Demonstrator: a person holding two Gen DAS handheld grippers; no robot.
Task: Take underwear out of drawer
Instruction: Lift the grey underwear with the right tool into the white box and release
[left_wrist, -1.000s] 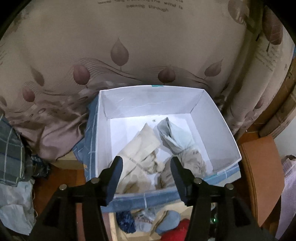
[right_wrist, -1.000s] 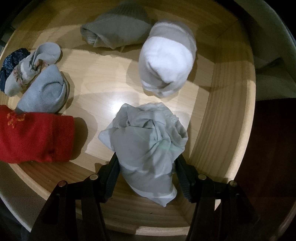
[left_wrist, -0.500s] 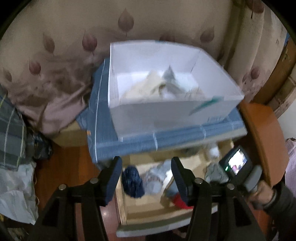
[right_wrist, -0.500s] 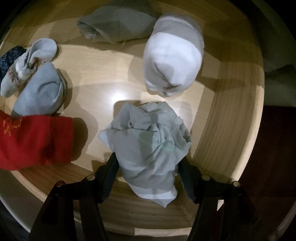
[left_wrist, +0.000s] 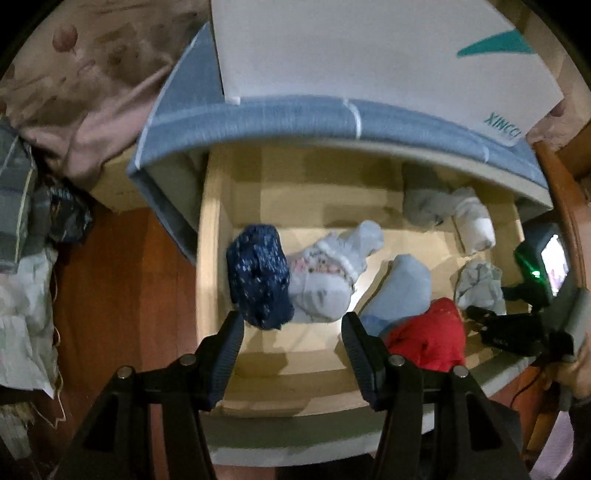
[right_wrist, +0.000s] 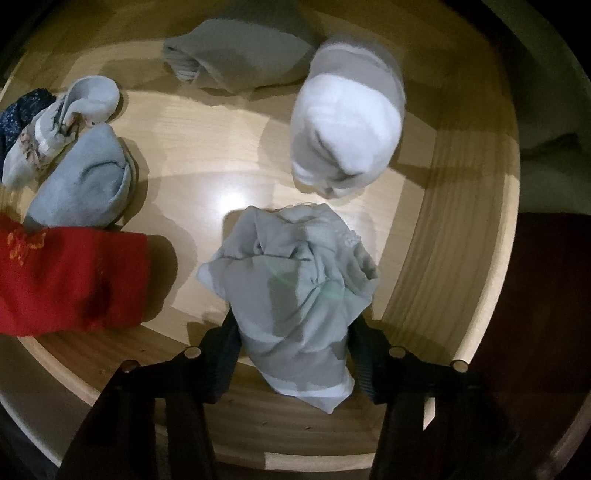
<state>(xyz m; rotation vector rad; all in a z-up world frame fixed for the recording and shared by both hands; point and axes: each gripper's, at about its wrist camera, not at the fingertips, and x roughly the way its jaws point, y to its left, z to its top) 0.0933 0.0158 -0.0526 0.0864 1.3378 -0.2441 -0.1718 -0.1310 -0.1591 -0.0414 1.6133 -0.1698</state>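
The right gripper (right_wrist: 291, 354) is closing on the grey bundle (right_wrist: 291, 280) — squeeze snug, then lift straight up; left gripper (left_wrist: 291, 336) stays spread.

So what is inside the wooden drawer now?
The wooden drawer holds rolled garments: a pale grey-green bundle between the right tool, whose jaws are closing, a red one, a white roll. What lies beneath them is covered.
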